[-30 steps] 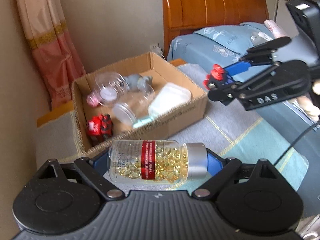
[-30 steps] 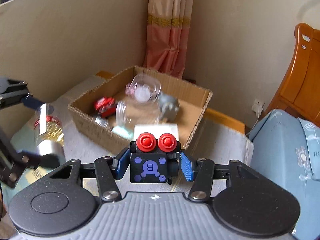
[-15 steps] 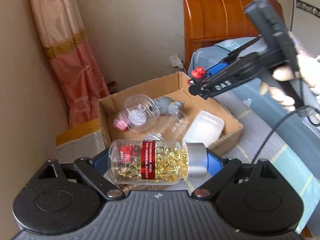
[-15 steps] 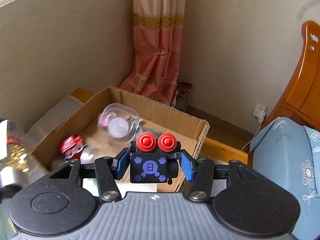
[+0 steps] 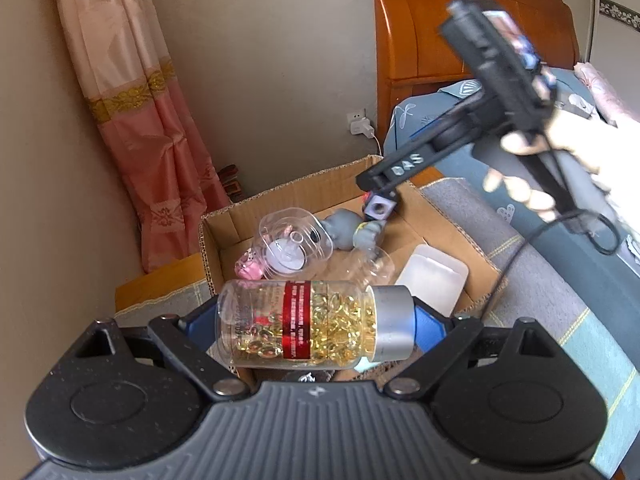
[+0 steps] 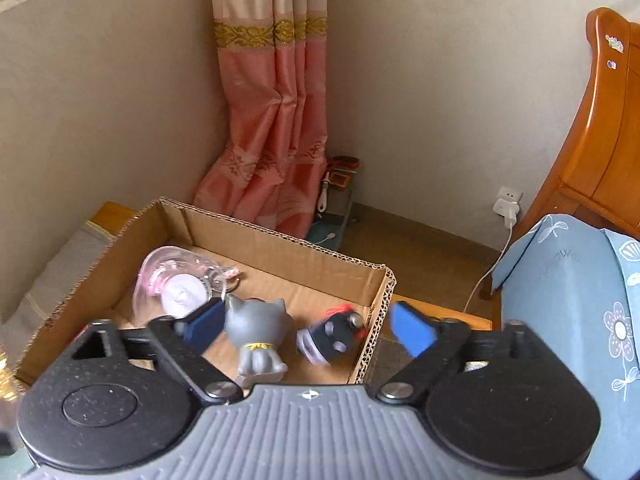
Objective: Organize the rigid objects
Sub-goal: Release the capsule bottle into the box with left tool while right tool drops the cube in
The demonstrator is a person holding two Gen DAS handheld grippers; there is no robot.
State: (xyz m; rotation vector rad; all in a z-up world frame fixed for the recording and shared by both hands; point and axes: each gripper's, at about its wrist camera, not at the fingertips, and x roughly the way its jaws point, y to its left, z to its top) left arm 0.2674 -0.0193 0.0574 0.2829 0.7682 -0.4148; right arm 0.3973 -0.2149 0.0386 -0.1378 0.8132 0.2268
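Holding: left hand-held gripper (image 5: pixel 316 322) clamps one clear capsule bottle (image 5: pixel 308 324)
Releasing: right hand-held gripper (image 6: pixel 308 326) jaws opening, one blocky toy (image 6: pixel 330 336) loose
Box: one corrugated cardboard box (image 6: pixel 280 240)

pink curtain (image 6: pixel 276 128) | wooden headboard (image 5: pixel 472 36) | wall charger (image 6: pixel 507 205) | blue bedding (image 6: pixel 572 292)

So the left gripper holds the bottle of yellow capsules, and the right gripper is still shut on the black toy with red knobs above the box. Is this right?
Not quite. The left gripper does hold the capsule bottle, but the right gripper is opening: the right wrist view shows the black toy free of its pads, dropping into the cardboard box.
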